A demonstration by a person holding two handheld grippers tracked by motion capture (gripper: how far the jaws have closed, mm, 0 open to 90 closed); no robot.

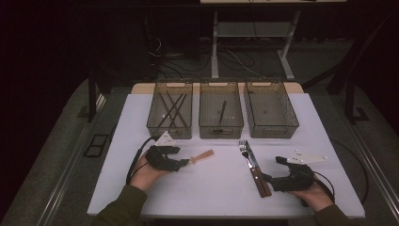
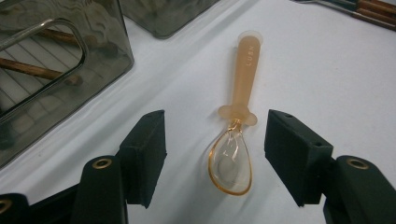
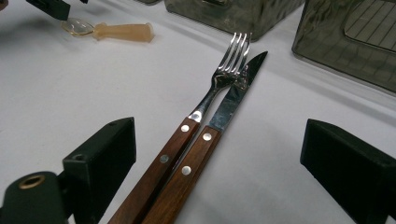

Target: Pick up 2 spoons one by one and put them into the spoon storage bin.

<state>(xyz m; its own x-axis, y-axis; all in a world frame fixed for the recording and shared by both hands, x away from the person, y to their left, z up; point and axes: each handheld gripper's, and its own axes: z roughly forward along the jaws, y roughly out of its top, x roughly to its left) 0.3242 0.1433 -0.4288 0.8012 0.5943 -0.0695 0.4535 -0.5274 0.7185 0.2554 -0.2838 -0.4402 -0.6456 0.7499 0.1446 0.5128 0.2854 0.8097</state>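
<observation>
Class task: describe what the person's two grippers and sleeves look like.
Both the left gripper and the right gripper are black, each topped by a pale three-cornered plate and trailing a black cable. Their jaws are blocky black pads on arms with brass-ringed holes. The sleeves are olive green.

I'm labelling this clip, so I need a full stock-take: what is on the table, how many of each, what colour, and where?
White table: one, bearing everything.
Smoky clear plastic bins: three, in a row at the far edge; the left bin holds thin dark sticks, the middle bin one dark utensil, the right bin looks empty.
Orange translucent baby spoon: one, flat on the table left of centre, its bowl between the left gripper's open jaws, untouched.
Wooden-handled steel fork: one, right of centre.
Wooden-handled steel knife: one, beside the fork, side by side.
Left gripper: black, open, at the spoon.
Right gripper: black, open, at the fork and knife handles.
</observation>
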